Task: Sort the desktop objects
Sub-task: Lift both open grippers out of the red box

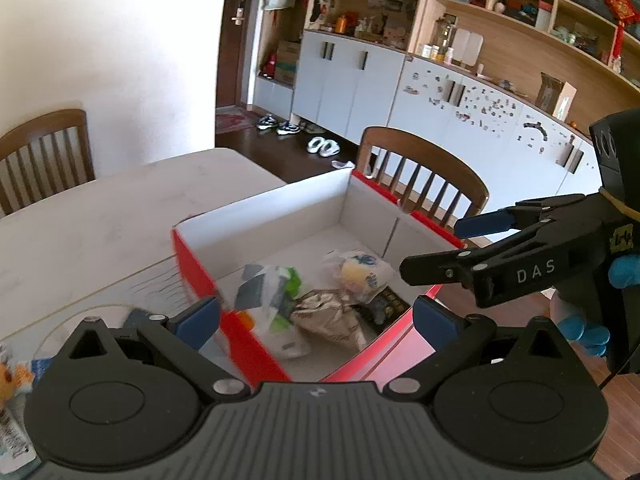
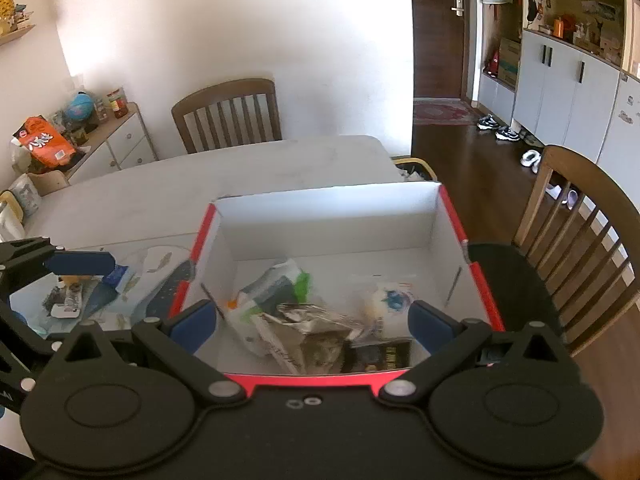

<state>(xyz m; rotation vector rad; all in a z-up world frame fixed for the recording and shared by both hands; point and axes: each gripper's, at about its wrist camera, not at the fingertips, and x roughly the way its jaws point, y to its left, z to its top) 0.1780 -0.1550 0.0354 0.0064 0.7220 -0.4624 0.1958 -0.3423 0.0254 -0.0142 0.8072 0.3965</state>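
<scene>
Both grippers — left gripper [image 1: 316, 322], right gripper [image 2: 312, 326] — hang empty, fingers spread wide, over the red box [image 2: 486, 300]; unsorted packets [image 2: 74, 300] lie left of it, nearer the left.

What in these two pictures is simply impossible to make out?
- Left wrist view: items on the pale table left of the red cardboard box are hidden by the left hand-held gripper and the frame edge.
- Right wrist view: the dark flat packet has unreadable print, partly covered by the crumpled silver foil wrapper.
</scene>
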